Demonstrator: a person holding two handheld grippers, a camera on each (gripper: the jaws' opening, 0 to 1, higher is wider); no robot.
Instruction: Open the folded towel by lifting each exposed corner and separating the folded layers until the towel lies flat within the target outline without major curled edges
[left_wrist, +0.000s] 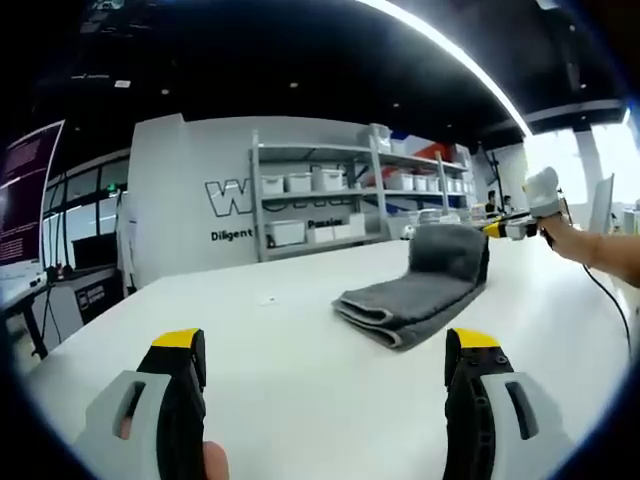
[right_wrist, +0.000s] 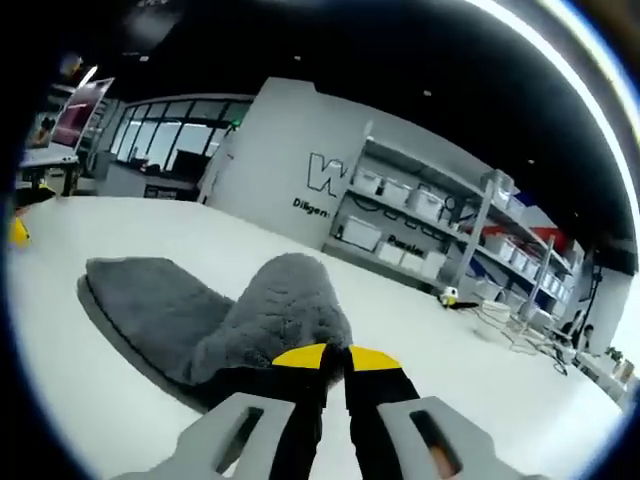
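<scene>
A grey folded towel (left_wrist: 420, 290) lies on the white table (left_wrist: 280, 350), with its far right part lifted. My left gripper (left_wrist: 325, 350) stands open near the table's front, short of the towel, nothing between its yellow-tipped fingers (left_wrist: 178, 342). My right gripper (left_wrist: 497, 229) comes in from the right and holds the raised towel corner. In the right gripper view the towel (right_wrist: 160, 300) spreads left on the table and a bunched corner (right_wrist: 290, 300) rises into my right gripper (right_wrist: 335, 357), which is shut on it.
Metal shelves (left_wrist: 330, 195) with white bins stand beyond the table against a grey wall. A person's forearm (left_wrist: 595, 250) holds the right gripper. A wire rack (right_wrist: 510, 320) and a small yellow object (right_wrist: 450, 296) sit on the far table.
</scene>
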